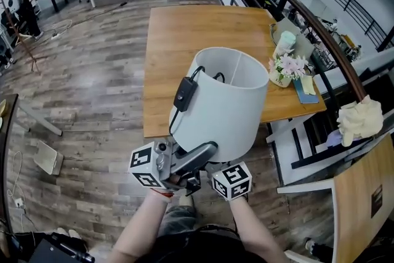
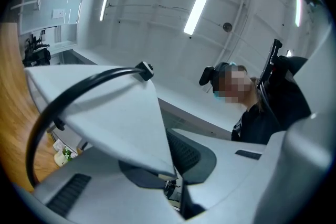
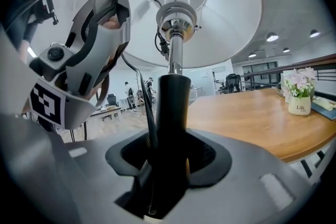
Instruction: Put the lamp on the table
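Note:
I hold a lamp with a pale drum shade point(image 1: 225, 101) in the air at the near edge of the wooden table point(image 1: 184, 34). Its black cord with an inline switch point(image 1: 183, 94) hangs down the shade's left side. My left gripper point(image 1: 196, 158) is shut on the shade's lower rim, which appears as a white wedge point(image 2: 115, 113) between the jaws, with the cord point(image 2: 68, 97) looping over it. My right gripper point(image 3: 168, 165) is shut on the lamp's black stem point(image 3: 173, 107) beneath the shade point(image 3: 220, 13). In the head view only its marker cube point(image 1: 232, 180) shows.
A flower vase point(image 1: 284, 71), a pale cup and a blue book point(image 1: 305, 89) stand at the table's right edge. A curved railing point(image 1: 332, 46) runs along the right, with a cream bundle point(image 1: 360, 120) on it. Desks, office chairs and a person point(image 1: 26, 3) are far back left.

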The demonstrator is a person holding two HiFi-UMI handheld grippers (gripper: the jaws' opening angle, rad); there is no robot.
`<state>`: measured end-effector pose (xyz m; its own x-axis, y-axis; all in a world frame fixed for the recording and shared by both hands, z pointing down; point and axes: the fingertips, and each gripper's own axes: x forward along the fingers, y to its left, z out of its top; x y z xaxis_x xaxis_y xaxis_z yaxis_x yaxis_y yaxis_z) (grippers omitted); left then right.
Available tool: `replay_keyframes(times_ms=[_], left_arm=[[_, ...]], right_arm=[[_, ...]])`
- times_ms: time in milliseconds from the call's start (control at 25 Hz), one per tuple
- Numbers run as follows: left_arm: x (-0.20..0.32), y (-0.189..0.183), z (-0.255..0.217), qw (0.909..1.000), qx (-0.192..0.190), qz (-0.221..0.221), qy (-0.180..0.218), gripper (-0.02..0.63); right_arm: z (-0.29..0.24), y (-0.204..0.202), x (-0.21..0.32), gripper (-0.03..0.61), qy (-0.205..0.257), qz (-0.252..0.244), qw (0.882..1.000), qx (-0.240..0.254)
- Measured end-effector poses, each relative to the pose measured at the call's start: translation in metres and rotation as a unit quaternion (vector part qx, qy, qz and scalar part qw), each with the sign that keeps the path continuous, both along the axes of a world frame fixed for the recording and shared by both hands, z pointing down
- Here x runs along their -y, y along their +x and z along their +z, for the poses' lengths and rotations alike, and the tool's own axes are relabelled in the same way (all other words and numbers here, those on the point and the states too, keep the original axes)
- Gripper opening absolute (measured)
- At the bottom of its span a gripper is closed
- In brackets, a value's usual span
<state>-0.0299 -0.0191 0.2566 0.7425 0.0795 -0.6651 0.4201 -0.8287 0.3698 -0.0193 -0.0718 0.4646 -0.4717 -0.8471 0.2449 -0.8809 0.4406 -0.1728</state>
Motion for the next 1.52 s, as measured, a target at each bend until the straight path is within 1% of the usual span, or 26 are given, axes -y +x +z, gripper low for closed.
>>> replay_keyframes(times_ms=[320,600,960,1080,1280,1520], left_arm=[[0.046,-0.007,0.005,0.9999,-0.003,-0.003,-0.01,0.005],[0.076,0.004,0.01,0.9999,0.0,-0.008,-0.009,0.005],[0.142,0.032,0.019,0.9992,0.006,-0.033,-0.021,0.005],[0.168,0.046,0.023,0.9989,0.009,-0.04,-0.023,0.005],[0.21,0.068,0.033,0.9981,0.006,-0.046,-0.039,0.003],[0.251,0.091,0.046,0.9974,0.007,-0.05,-0.051,0.003]], right_arm=[[0.006,-0.006,0.04,0.202,-0.003,-0.001,1.0,-0.002],[0.011,0.004,0.071,0.202,-0.005,-0.009,1.0,0.001],[0.022,0.026,0.135,0.202,-0.015,-0.035,0.999,0.005],[0.025,0.04,0.16,0.202,-0.018,-0.043,0.999,0.006],[0.036,0.062,0.199,0.202,-0.028,-0.054,0.998,0.001],[0.049,0.085,0.237,0.202,-0.037,-0.059,0.998,-0.001]])
